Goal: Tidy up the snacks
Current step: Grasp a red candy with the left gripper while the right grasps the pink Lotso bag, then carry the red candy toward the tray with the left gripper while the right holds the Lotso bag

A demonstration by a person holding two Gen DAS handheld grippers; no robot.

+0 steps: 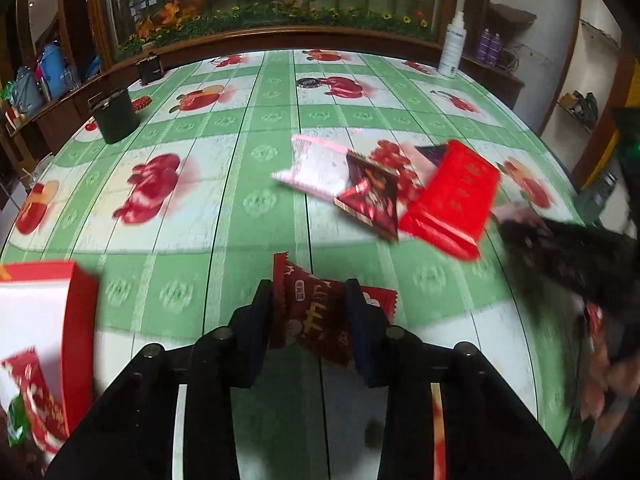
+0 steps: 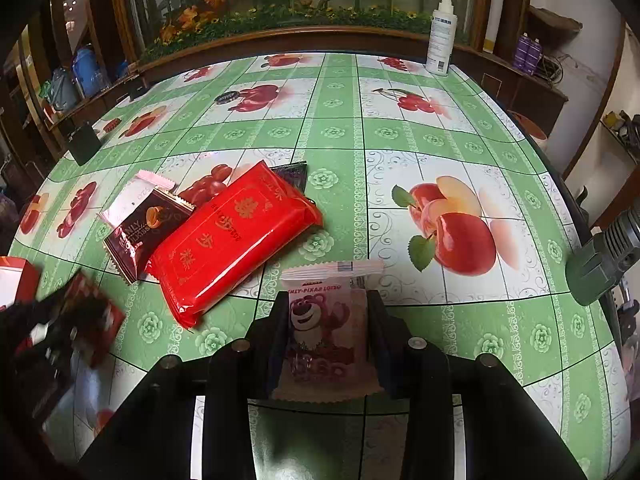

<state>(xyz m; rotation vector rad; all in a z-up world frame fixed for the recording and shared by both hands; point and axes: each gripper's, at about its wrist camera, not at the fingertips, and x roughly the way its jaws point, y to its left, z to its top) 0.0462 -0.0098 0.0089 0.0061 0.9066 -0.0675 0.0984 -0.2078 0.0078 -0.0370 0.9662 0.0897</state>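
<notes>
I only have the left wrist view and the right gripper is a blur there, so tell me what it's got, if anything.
Observer: The right gripper is shut on a pink bear snack packet.
Operator: What's printed on the dark brown packet?
Observer: The dark brown packet shows an almond picture.
Operator: Is anything under the big red pack?
Observer: A dark wrapper pokes out from under the far end of the big red pack.
</notes>
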